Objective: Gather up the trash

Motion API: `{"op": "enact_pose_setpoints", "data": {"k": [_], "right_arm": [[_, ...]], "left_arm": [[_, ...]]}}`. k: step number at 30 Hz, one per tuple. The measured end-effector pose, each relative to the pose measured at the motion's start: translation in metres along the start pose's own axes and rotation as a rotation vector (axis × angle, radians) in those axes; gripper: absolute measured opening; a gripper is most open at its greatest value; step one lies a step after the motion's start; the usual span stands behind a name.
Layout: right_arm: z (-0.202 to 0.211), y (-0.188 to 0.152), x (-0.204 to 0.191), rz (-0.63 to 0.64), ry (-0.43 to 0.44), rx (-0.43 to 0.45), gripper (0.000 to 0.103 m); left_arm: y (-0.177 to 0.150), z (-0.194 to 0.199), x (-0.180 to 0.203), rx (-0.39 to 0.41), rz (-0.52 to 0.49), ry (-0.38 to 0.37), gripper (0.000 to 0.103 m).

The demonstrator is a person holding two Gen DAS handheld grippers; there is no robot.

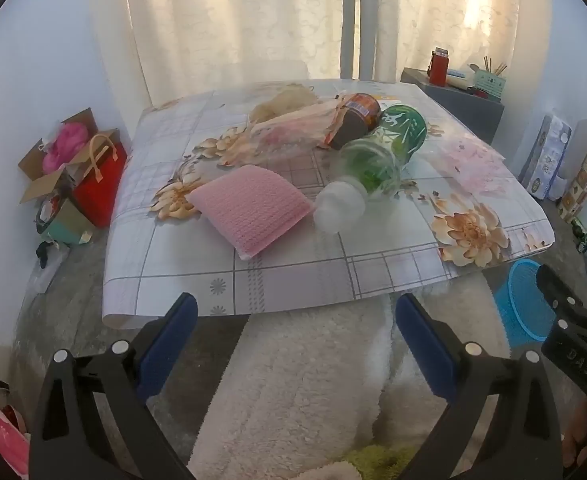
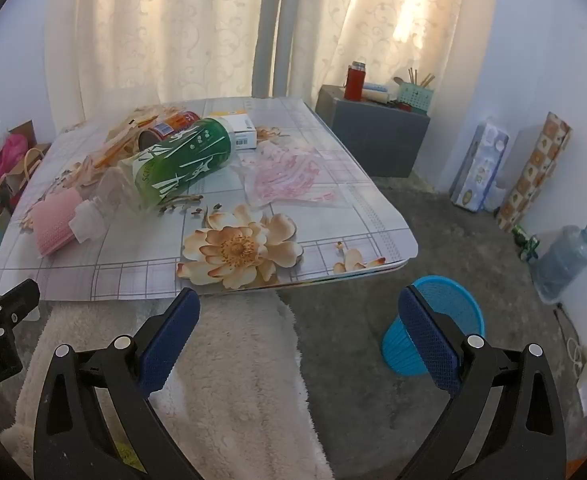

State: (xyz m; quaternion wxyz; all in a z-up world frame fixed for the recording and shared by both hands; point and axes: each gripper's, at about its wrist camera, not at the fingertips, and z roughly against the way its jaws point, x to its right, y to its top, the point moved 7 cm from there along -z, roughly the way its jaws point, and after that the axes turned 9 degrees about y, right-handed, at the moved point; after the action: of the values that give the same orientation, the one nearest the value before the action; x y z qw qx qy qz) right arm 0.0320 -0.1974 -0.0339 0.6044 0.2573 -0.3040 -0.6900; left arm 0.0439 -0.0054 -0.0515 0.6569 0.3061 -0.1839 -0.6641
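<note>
We hold 2 hand-held grippers short of the bench (image 1: 173, 272), both tilted down toward it. The left hand-held gripper (image 1: 295, 320) stands fully open with nothing between its blue pads, and the right hand-held gripper (image 2: 299, 316) is just as wide and just as empty.

The trash lies in a loose heap on the flowered cloth. A green bottle (image 1: 385, 148) lies on its side, its white cap (image 1: 339, 206) toward us. Just behind it lies a brown jar (image 1: 353, 120), and a crinkled wrapper (image 1: 289, 130) touches the jar. A pink sponge (image 1: 251, 210) sits just beside the cap, and a thin pink bag (image 2: 289, 178) lies flat to the right of the bottle. A blue bin (image 2: 433, 328) stands on the floor by the bench's right corner.

We judge the bottle light, smooth and ready to roll, so we would close across its body near the neck. The sponge should squash, so any edge will do. The bag looks flimsy and flat, so we would pinch a raised fold.
</note>
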Motion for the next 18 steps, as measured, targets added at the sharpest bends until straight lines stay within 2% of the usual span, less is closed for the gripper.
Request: {"op": "enact_pose_setpoints", "data": {"k": [11,18], "right_arm": [[-0.001,-0.001,0.002,0.003,-0.008,0.001,0.095],[0.002,-0.002,0.02,-0.013,-0.043,0.004,0.095]], "left_arm": [[-0.002,-0.004,-0.008,0.0,0.006,-0.006,0.097],[0.0,-0.003,-0.01,0.002,0.011,-0.003,0.097]]}}
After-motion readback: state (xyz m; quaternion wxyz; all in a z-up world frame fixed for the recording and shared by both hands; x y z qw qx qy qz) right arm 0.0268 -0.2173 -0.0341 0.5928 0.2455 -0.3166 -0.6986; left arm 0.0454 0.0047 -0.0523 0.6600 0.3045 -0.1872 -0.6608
